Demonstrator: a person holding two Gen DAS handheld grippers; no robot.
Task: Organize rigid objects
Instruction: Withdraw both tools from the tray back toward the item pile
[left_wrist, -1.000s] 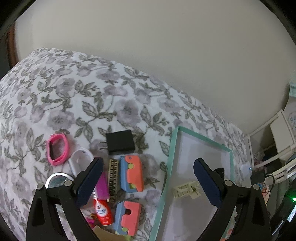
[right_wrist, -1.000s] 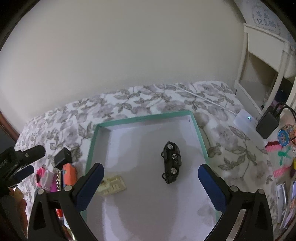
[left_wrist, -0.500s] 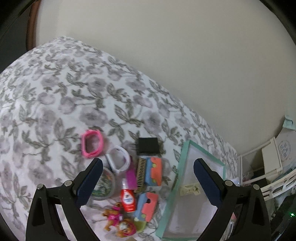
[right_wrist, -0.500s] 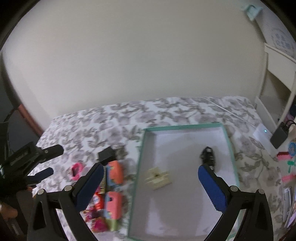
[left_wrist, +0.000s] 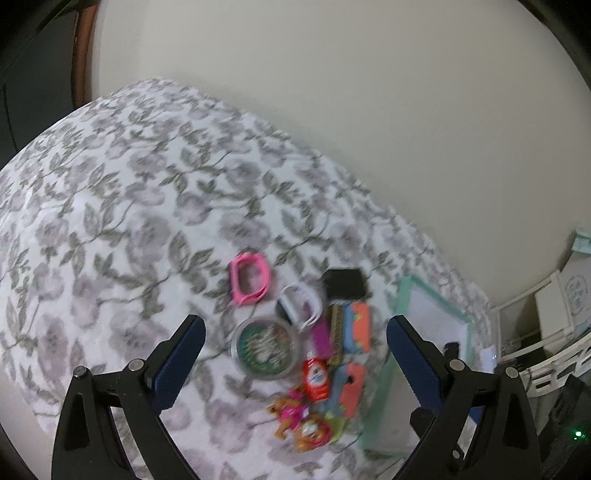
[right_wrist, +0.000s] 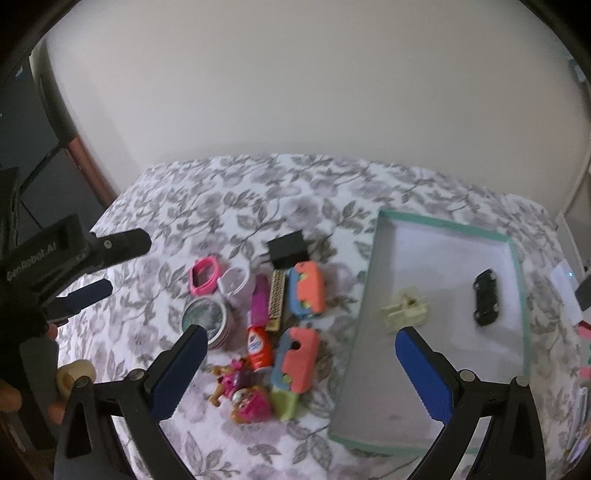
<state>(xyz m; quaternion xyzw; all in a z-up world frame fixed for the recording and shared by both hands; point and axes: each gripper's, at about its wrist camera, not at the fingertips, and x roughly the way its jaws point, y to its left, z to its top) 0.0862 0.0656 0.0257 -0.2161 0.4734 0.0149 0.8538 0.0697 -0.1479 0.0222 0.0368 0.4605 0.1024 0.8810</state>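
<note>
A green-rimmed tray (right_wrist: 517, 266) lies on the floral bedspread at the right and holds a black toy car (right_wrist: 485, 297) and a cream plastic part (right_wrist: 404, 312). Left of it is a pile: black adapter (right_wrist: 288, 249), pink ring (right_wrist: 203, 280), white ring (right_wrist: 234, 282), round tin (right_wrist: 205, 319), red tube (right_wrist: 259, 347), two coral-and-blue toys (right_wrist: 306, 293), a pink toy dog (right_wrist: 245, 400). My right gripper (right_wrist: 299, 362) hangs open above the pile, holding nothing. My left gripper (left_wrist: 295, 354) is open too, high over the tin (left_wrist: 264, 347) and pink ring (left_wrist: 249, 278).
A hand holds the left gripper at the left edge of the right wrist view, beside a cream roll (right_wrist: 75, 376). A white shelf unit (left_wrist: 554, 314) and a cable stand beyond the bed's right side. A plain wall runs behind the bed.
Both grippers have pulled up and back from the bed, so pile and tray look smaller. The right view has swung left from the tray toward the pile. Both stay open and empty.
</note>
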